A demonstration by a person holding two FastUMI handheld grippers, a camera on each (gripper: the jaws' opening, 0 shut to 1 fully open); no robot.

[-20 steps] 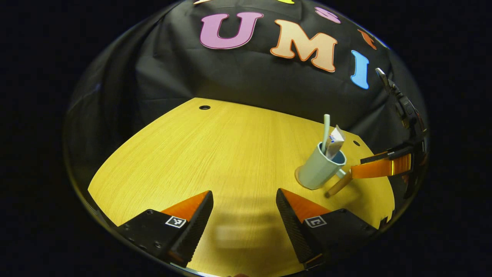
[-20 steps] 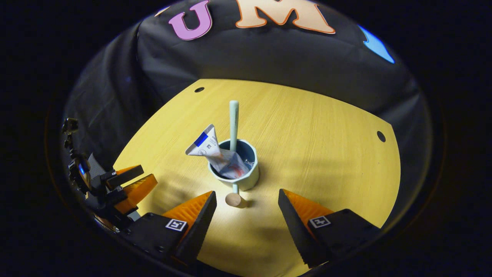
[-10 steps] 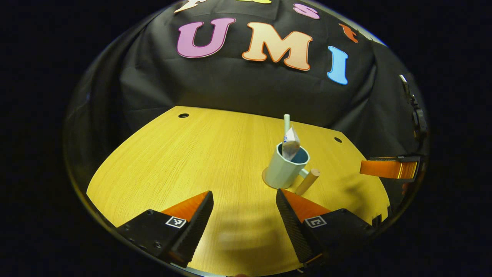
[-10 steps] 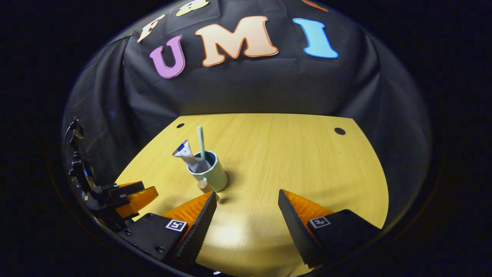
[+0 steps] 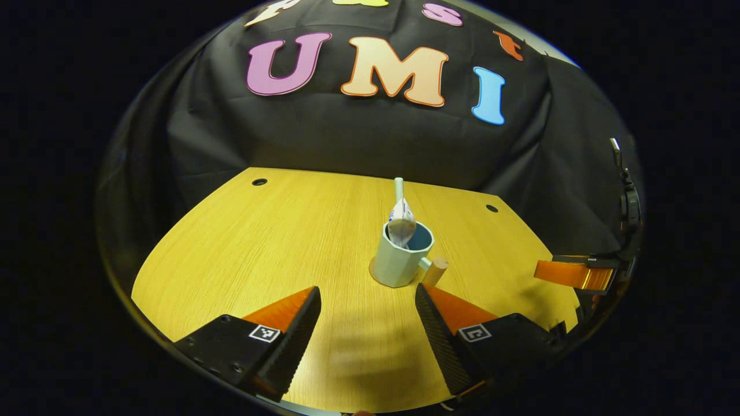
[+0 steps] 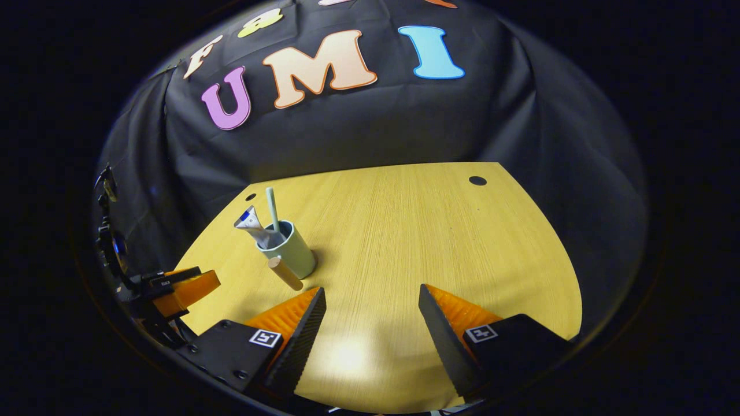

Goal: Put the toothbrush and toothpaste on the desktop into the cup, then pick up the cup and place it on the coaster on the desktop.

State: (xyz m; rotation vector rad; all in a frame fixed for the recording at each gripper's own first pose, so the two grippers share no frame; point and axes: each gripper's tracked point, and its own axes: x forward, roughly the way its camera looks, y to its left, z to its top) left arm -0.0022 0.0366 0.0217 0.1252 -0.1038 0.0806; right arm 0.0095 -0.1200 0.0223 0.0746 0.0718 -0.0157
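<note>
Both grippers had drawn back from the cup (image 5: 400, 259) over the last second, and each stood with its jaws spread wide on nothing. A second earlier the right gripper (image 6: 372, 323) had looked almost straight down on the cup from close above; now the cup sat small in the left middle of the right gripper view, well beyond its fingertips. In the left gripper view the cup had drifted from the right side toward the centre of the frame, just above the left gripper (image 5: 367, 320). Inside the cup stood the toothbrush (image 5: 398, 189) and the toothpaste (image 5: 401, 226), both leaning out over the rim. A thin tan edge at the cup's foot, at the centre of the left gripper view, looked like the coaster (image 5: 373, 273), so I judged the cup already set down on it and the task as good as done, with only the retreat left. The right gripper view did not make that edge out, the cup's base being too small there. It did show the wooden handle (image 6: 285, 273) lengthwise, pointing toward the lower right, whereas the left gripper view gave mostly its round end. Each view also caught the other gripper at the frame's edge: orange fingers at right in the left gripper view, at lower left in the right gripper view.
</note>
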